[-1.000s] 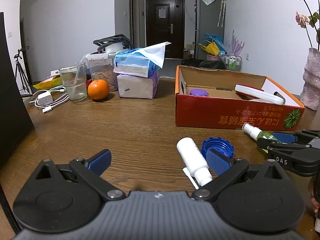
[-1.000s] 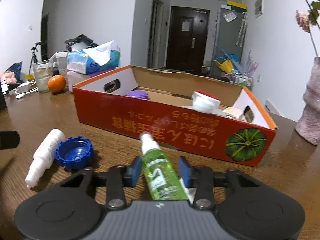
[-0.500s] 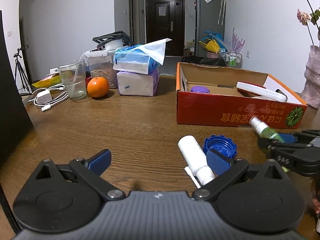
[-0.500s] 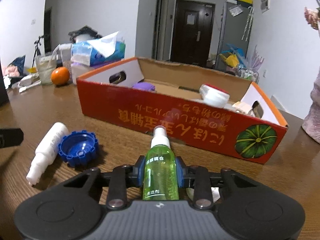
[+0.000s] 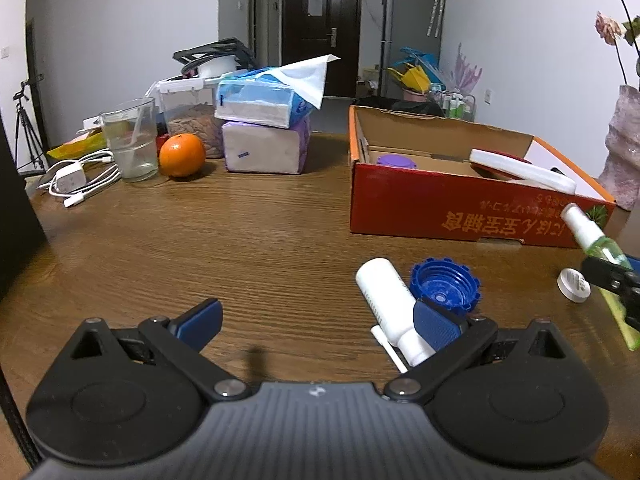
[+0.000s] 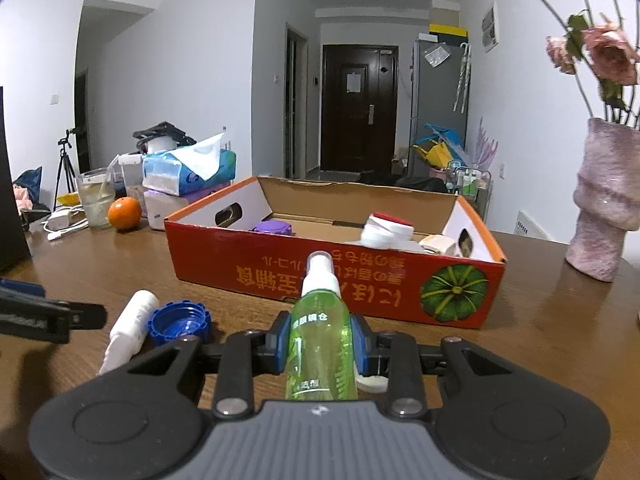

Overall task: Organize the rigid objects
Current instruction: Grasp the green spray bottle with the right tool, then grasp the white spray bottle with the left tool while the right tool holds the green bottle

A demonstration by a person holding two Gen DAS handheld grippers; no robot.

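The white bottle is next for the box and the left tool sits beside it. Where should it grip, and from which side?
Grip the white bottle mid-body, across its width, coming from above. It lies flat on the table, its thin nozzle toward the left tool; the blue cap crowds its far side, so stay nearer the nozzle end.

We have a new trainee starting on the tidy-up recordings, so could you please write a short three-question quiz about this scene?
1. True or false: the right gripper is shut on the green spray bottle.
2. Which of these lies inside the red cardboard box? A) the orange B) the purple lid C) the glass
3. Fill in: on the table, the white bottle lies right beside the blue ____.

Key
1. True; its pads press on the bottle's sides.
2. B, the purple lid. The orange and the glass stand outside the box.
3. cap; the open left gripper is empty.
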